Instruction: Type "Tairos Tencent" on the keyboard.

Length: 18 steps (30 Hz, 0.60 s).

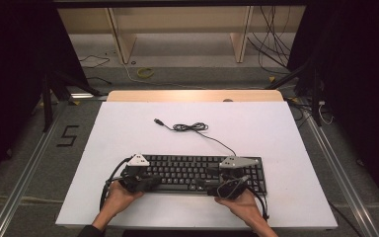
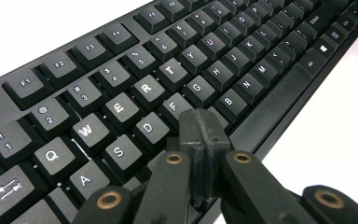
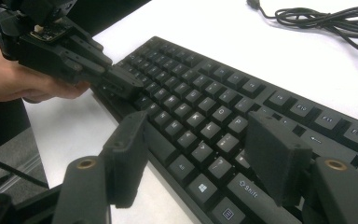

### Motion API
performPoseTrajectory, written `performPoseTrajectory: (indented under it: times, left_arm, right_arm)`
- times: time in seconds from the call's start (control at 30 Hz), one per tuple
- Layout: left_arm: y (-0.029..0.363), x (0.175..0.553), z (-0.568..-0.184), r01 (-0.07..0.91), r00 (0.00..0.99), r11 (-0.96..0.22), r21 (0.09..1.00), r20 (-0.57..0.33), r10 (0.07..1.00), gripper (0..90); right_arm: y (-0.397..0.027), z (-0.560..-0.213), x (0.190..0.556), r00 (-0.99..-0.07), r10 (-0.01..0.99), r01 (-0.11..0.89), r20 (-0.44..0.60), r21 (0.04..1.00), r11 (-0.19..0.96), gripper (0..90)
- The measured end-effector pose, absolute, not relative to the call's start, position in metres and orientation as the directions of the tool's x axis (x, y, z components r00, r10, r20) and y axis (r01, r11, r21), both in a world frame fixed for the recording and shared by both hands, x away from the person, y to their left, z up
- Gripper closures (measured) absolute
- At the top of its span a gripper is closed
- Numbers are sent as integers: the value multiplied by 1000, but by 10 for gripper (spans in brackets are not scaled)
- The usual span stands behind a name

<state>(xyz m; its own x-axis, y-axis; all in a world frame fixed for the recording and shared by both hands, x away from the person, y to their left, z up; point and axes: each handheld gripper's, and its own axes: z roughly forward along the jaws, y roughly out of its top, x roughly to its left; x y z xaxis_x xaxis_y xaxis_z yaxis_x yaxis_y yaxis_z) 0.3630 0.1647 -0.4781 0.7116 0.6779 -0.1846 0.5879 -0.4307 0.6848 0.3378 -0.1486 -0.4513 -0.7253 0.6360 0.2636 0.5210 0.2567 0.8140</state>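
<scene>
A black keyboard (image 1: 197,170) lies across the near part of the white table, its cable (image 1: 212,138) running back to a loose coil and a USB plug (image 1: 158,121). My left gripper (image 2: 200,126) is shut with nothing in it, its joined tips down on the keyboard (image 2: 168,70) by the F and D keys. It also shows from the side as the left gripper (image 3: 121,84). My right gripper (image 3: 200,154) stands open just above the right-hand keys of the keyboard (image 3: 205,98), near Shift, holding nothing. From above, the left gripper (image 1: 155,181) and the right gripper (image 1: 211,183) sit over the keyboard's two halves.
The white table top (image 1: 128,128) stretches behind and beside the keyboard, with a wooden strip (image 1: 192,95) at its far edge. The coiled cable (image 3: 326,18) lies behind the keyboard. Metal rails and dark stands flank the table on the floor.
</scene>
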Motion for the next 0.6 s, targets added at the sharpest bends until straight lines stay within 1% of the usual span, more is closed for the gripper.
performPoseTrajectory:
  times: [0.13,0.37,0.6]
  left_arm:
    - [165,363,-479,594,708,-422,685,-197,678,893]
    - [163,361,-476,581,714,-440,685,-170,679,890]
    - [167,360,-469,576,710,-403,711,-191,678,877]
  right_arm:
    - [-149,-451,338,-726,636,519,262,815,257,403]
    - [-149,-451,338,-725,636,521,264,814,256,403]
    - [-149,-450,338,-725,636,522,266,814,255,402]
